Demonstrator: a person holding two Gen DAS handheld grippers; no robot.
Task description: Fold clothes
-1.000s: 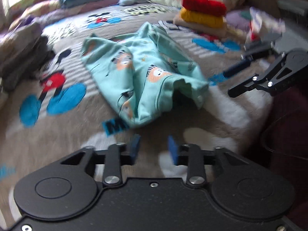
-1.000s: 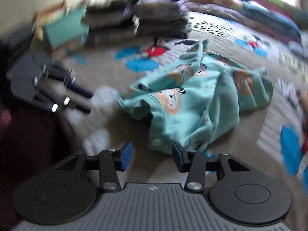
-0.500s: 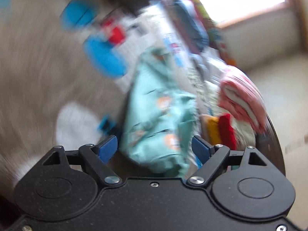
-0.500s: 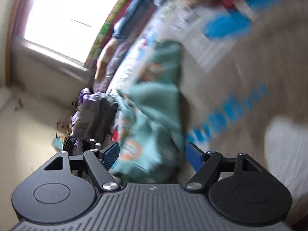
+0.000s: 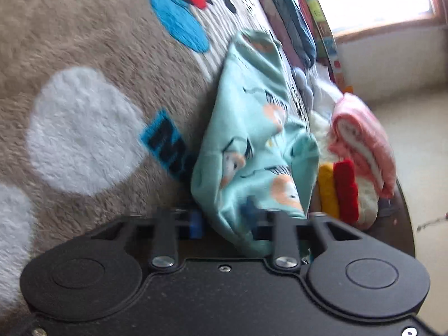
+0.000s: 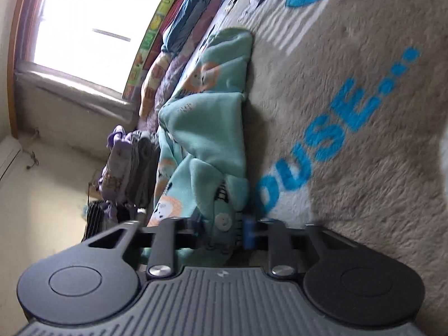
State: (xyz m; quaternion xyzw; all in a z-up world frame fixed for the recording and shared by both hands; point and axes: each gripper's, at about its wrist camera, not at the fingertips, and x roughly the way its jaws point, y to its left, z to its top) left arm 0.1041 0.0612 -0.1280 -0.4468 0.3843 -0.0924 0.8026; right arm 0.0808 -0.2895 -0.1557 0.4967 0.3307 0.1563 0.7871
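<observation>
A crumpled teal child's garment [image 5: 252,140] printed with orange animal faces lies on a beige plush blanket [image 5: 84,56]. My left gripper [image 5: 224,221] is turned on its side, and its blue pads are closed on the garment's near edge. In the right wrist view the same teal garment [image 6: 204,128] runs away from the camera. My right gripper [image 6: 224,229], also rolled sideways, is closed on the other near end, by a round white button [image 6: 223,221].
A stack of folded red, yellow and pink clothes [image 5: 352,168] sits right of the garment. A pile of purple-grey folded clothes [image 6: 126,165] lies on the other side. Pillows and bedding [image 6: 190,14] line the wall under a bright window [image 6: 84,22].
Both grippers rolled sideways and dropped to the garment's near edge. Their jaws opened wide half a second ago and have now closed on the fabric.
</observation>
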